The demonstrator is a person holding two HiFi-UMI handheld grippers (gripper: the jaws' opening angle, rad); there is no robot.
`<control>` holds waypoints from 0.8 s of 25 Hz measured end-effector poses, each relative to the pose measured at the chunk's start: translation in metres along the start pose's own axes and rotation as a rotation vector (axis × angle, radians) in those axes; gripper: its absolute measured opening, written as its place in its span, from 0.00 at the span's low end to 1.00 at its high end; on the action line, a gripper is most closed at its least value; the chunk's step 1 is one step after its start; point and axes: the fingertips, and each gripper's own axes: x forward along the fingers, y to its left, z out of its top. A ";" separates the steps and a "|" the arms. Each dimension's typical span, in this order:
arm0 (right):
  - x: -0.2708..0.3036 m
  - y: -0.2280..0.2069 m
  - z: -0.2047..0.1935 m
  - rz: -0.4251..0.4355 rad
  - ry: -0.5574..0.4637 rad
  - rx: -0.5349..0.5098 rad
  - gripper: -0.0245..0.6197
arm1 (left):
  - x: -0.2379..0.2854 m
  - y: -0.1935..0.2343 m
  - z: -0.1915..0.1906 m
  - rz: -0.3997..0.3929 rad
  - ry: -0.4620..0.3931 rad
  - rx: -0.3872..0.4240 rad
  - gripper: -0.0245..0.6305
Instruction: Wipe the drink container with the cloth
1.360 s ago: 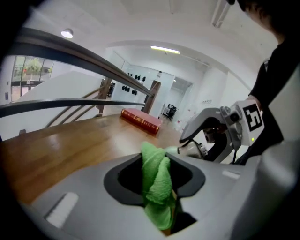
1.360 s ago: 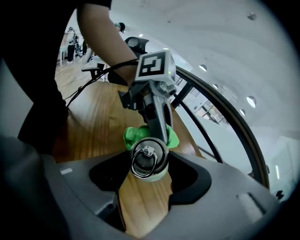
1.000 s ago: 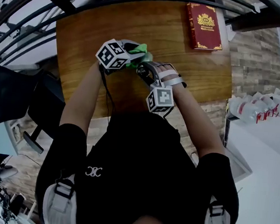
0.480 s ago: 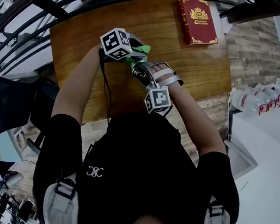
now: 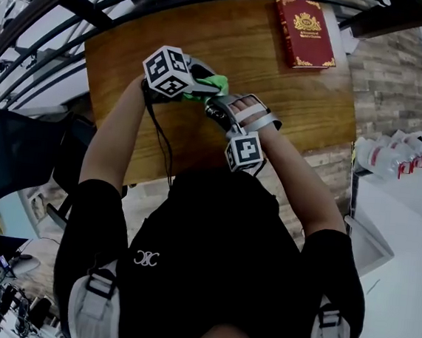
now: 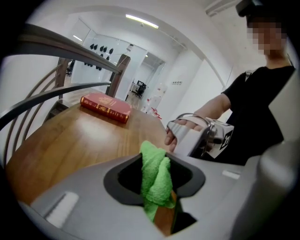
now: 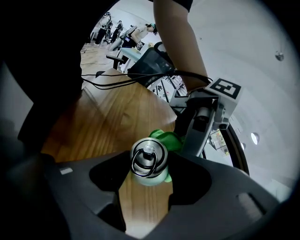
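Here, left gripper (image 6: 158,211) pinching fluffy green cloth (image 6: 153,172), right gripper (image 7: 146,183) seemingly clamping steel bottle (image 7: 148,160) (ring-topped lid).

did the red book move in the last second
No. The red book lies at the same far right corner of the wooden table as before.

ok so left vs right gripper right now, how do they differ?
The left gripper is clamped on the bunched green cloth; the right gripper is clamped on the silver drink container, ringed lid facing its camera. The left gripper's load is soft and drooping; the right gripper's is rigid. Shared: both are shut over the wooden table, and the cloth looks pressed against the container.
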 end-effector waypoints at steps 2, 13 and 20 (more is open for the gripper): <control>0.000 0.001 0.000 -0.002 -0.003 -0.002 0.43 | -0.006 -0.003 -0.005 0.020 -0.012 -0.010 0.30; 0.002 0.007 0.000 -0.010 0.003 -0.050 0.44 | -0.007 -0.011 -0.004 -0.005 -0.016 -0.030 0.30; 0.001 0.006 -0.001 0.016 -0.001 -0.056 0.44 | 0.020 -0.001 0.012 -0.078 0.114 0.060 0.30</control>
